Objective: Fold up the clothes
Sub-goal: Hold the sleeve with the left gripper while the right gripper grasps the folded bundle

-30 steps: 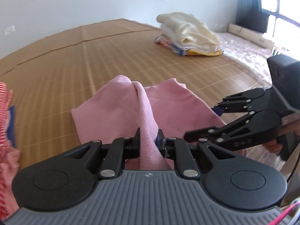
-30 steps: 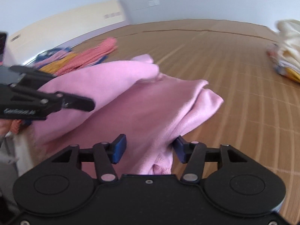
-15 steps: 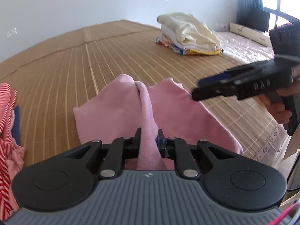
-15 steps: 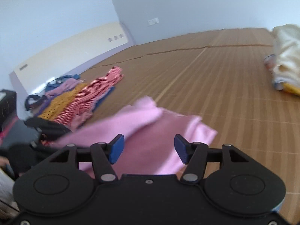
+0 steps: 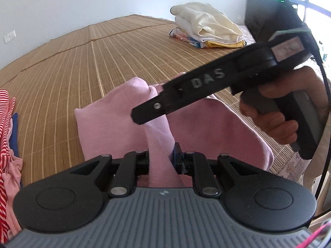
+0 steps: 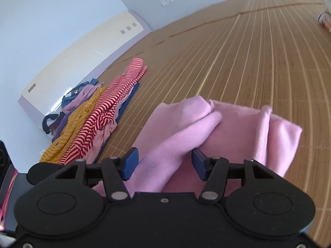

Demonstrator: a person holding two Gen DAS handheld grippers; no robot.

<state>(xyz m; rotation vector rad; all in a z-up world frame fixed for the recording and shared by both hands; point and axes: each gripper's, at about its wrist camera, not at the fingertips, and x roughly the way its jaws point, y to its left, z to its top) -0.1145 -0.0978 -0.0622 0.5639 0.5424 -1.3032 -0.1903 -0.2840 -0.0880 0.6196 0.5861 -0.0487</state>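
the right gripper (image 6: 164,165) has been swung across above the pink garment (image 5: 115,124), its jaws wide and empty. a raised fold is pinched by the left gripper (image 5: 162,161); the rest is spread on the bamboo mat (image 5: 82,62).

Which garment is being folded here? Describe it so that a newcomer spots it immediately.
On the bamboo mat, look nearest the cameras, between the striped heap on one side and the cream stack far off. It is the plain pink garment, pinched in the left tool, the only one lying apart.
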